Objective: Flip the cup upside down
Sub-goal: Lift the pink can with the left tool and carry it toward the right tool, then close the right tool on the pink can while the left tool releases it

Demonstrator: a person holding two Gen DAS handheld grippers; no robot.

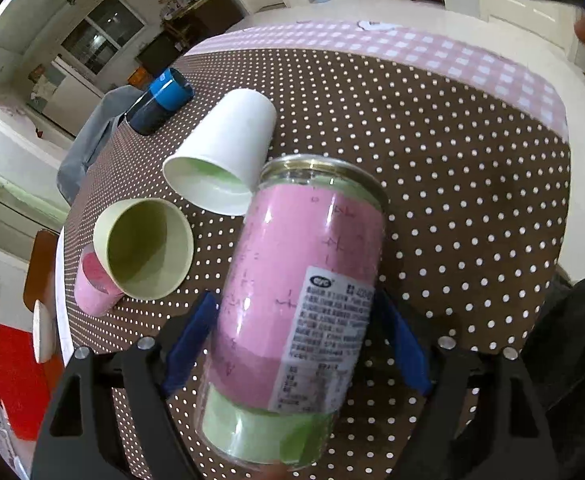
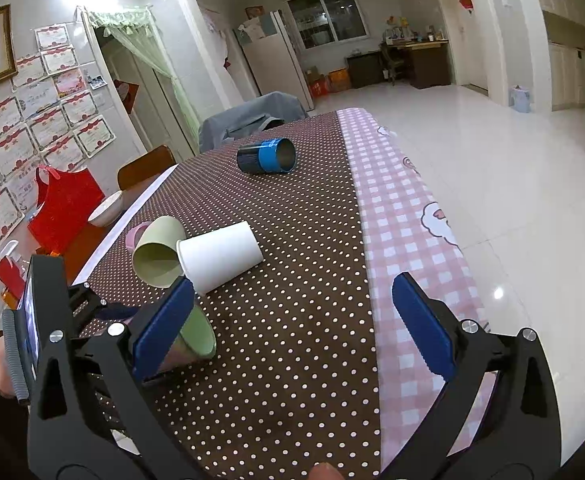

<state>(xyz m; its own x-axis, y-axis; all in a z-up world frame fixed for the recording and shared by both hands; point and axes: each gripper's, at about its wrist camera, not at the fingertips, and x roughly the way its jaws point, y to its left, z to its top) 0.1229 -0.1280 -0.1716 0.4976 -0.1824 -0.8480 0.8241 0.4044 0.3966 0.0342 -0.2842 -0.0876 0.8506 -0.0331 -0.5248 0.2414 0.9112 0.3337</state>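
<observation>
A clear cup with a pink and green lining was gripped by the left tool, tilted above the dotted worktop; its base was cut off. A white cup lay beyond. The right tool was held wide, empty.

This is a family home, an open dining and living area. The tabletop wears a brown polka-dot cloth over a pink checked one, with a jacket-draped chair at its far end. A tall fridge stands by the window, framed certificates cover the left wall, and pale glossy floor tiles run through to a cluttered desk.
</observation>
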